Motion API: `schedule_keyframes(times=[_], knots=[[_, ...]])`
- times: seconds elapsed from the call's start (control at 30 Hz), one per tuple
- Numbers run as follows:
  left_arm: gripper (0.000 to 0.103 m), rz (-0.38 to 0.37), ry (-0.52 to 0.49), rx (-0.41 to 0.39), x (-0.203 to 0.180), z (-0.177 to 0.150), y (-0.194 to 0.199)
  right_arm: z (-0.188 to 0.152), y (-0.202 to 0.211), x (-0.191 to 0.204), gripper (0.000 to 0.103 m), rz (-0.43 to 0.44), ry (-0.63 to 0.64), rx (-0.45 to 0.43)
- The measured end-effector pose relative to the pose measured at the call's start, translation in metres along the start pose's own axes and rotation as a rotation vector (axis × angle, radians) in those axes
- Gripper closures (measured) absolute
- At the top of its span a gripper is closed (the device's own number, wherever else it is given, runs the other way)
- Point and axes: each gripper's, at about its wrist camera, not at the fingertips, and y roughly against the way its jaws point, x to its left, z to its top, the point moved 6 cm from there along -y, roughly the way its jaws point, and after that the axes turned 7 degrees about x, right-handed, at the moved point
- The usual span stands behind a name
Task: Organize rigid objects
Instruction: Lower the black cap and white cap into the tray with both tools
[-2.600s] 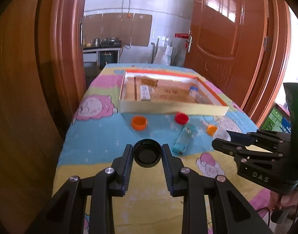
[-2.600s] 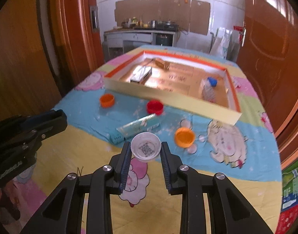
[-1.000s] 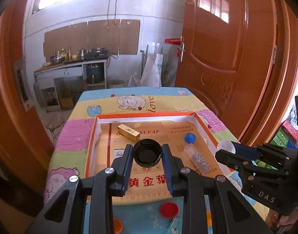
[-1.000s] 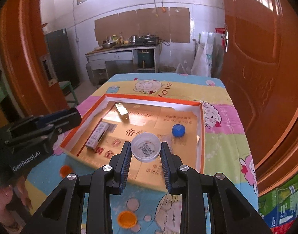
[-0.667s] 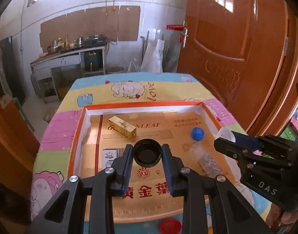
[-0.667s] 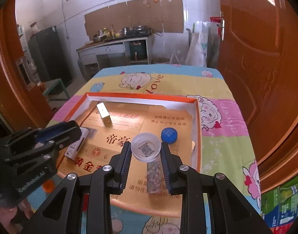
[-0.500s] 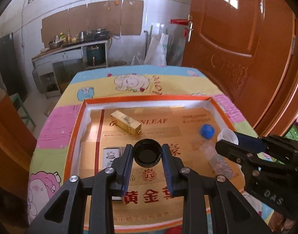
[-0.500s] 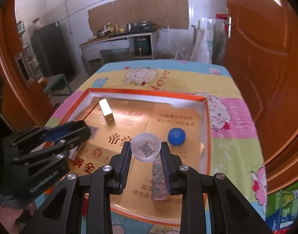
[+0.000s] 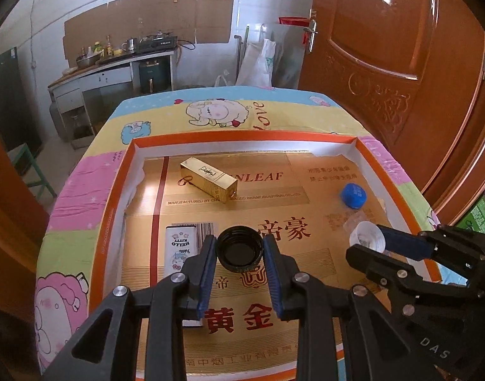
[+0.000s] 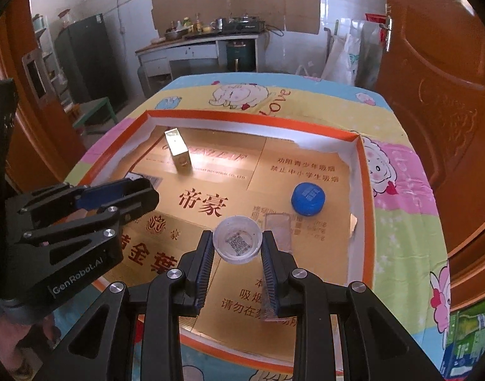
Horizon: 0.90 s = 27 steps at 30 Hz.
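Over a cartoon-print tablecloth [image 9: 93, 187], kitchen counter behind: left gripper [image 9: 240, 255] clamped on a ribbed black cap [image 9: 240, 251], hovering above the glossy gold-lined cardboard tray [image 9: 366, 150] near a gold box [image 9: 209, 179].

From the right wrist: right gripper [image 10: 237, 245] pinching a translucent white cap [image 10: 237, 243], round blue cap [image 10: 308, 198] lying flat just beyond, wooden door [image 10: 433, 73] alongside.

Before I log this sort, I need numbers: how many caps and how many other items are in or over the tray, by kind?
Caps: 3, namely black cap in the left gripper, white cap in the right gripper, blue cap lying in the tray.
Boxes: 2, namely gold box, Hello Kitty box.
Clear bottle: 1.
Total: 6.
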Motion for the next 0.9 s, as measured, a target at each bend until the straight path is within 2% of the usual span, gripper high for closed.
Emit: schedule_keyframes(times=[0.9], knots=[[0.073,-0.024,-0.010,0.066,-0.002,-0.007,-0.017,-0.007,-0.010,0.010,0.072,0.013,0.044,0.033]])
